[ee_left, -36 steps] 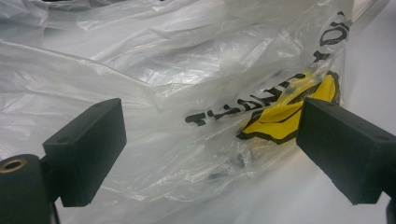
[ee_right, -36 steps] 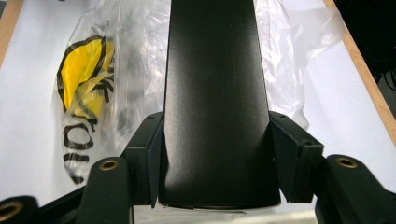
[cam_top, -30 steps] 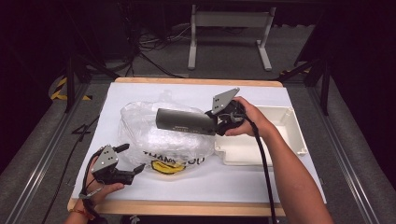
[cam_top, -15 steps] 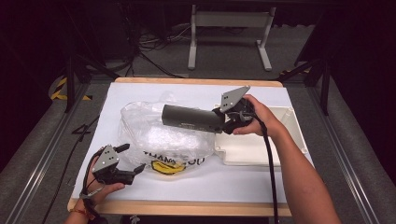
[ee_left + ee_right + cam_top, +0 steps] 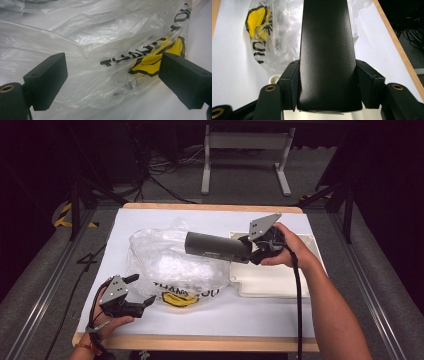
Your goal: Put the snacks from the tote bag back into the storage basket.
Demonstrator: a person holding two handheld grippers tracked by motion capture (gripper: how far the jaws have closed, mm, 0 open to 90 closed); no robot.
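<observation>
Near the front edge of the white surface (image 5: 300, 320), you are holding the left gripper (image 5: 141, 291) with its jaws standing apart and nothing between them, and it is pointing at the crumpled clear plastic bag (image 5: 175, 265) with the black letters and the yellow print, which is lying just in front of it. Farther back and to your right, you are holding the right gripper (image 5: 248, 251) with its jaws clamped on one end of the dark grey tube (image 5: 215, 246); this tube is lying almost level in the air above the bag, beside the white tray (image 5: 280, 285).
</observation>
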